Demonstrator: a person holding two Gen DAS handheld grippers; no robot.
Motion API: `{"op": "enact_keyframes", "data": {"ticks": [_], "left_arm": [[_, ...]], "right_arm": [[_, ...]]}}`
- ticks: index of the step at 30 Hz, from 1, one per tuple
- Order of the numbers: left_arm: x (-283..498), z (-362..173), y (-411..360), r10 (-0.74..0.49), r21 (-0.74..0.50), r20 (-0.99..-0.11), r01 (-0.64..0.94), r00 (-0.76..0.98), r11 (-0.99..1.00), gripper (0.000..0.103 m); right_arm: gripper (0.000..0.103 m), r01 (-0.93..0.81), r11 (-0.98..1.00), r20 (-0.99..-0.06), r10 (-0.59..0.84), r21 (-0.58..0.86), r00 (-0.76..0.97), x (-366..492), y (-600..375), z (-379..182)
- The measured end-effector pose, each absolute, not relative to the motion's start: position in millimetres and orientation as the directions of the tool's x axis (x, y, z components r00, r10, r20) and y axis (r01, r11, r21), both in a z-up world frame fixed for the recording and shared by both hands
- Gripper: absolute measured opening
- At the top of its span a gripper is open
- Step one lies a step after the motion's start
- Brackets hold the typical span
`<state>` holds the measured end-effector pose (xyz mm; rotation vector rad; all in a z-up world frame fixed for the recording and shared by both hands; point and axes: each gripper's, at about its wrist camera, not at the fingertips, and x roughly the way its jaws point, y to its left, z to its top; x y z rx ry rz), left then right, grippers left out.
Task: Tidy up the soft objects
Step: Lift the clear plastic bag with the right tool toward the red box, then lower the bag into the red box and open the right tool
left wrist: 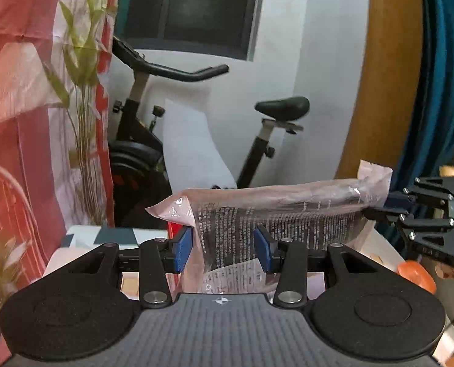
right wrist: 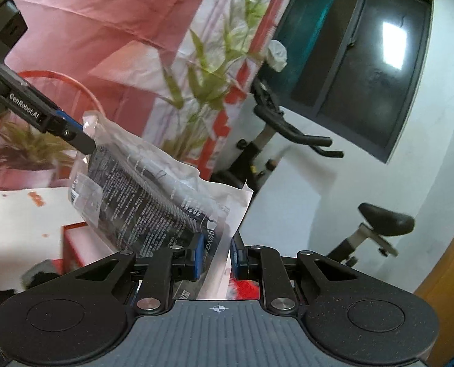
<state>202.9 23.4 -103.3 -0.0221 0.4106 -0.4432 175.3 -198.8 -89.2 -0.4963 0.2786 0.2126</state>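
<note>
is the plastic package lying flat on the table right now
No, the plastic package hangs in the air, pinched at one end by the left gripper and at the other by the right gripper.

- The plastic packet [left wrist: 276,211] is thin, glossy film, crinkled and catching the light, pinkish and see-through with dark print.
- The left gripper [left wrist: 224,249] is matt black plastic with shiny metal pivot pins; its pads [left wrist: 182,249] look like smooth blue rubber.
- The right gripper [right wrist: 216,255] has the same finish, and its grey base is ribbed.
- The exercise bike [left wrist: 196,116] has a smooth matt black saddle and handlebars.
- The curtain [left wrist: 22,70] is creased pink cloth.
- The door frame [left wrist: 389,85] looks like smooth, varnished wood.
</note>
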Motion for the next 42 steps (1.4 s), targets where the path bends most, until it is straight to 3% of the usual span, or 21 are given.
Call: {"op": "enact_keyframes", "data": {"ticks": [10,12,15,21,30,36,42], "left_arm": [[280,-117,-3,-0.400,-0.130,-0.440,0.384,0.804,0.914,0.047],[294,-124,-10,-0.385,-0.119,-0.462,0.375,0.799,0.919,0.038],[305,-133,-21,-0.359,-0.073,-0.480,0.371,0.801,0.926,0.034],[317,-136,-40,-0.360,-0.031,-0.499,0.399,0.788,0.916,0.034],[326,-135,-42,-0.419,-0.089,-0.526,0.442,0.740,0.892,0.034],[340,-157,-39,-0.369,-0.095,-0.599,0.395,0.711,0.914,0.034],[347,-178,-48,-0.316,-0.044,-0.673,0.391,0.669,0.919,0.034]], "right_arm": [[0.016,-0.231,0.866,-0.366,0.060,-0.444,0.929,240,-221,-122],[0.016,-0.231,0.874,-0.390,0.052,-0.428,0.920,250,-226,-133],[0.016,-0.235,0.884,-0.438,0.038,-0.405,0.898,265,-233,-151],[0.016,-0.221,0.912,-0.483,0.029,-0.347,0.875,281,-245,-170],[0.016,-0.175,0.934,-0.448,0.017,-0.312,0.894,277,-263,-164],[0.016,-0.219,0.917,-0.497,0.026,-0.333,0.867,286,-252,-174],[0.015,-0.210,0.944,-0.585,0.023,-0.254,0.811,306,-257,-185]]}}
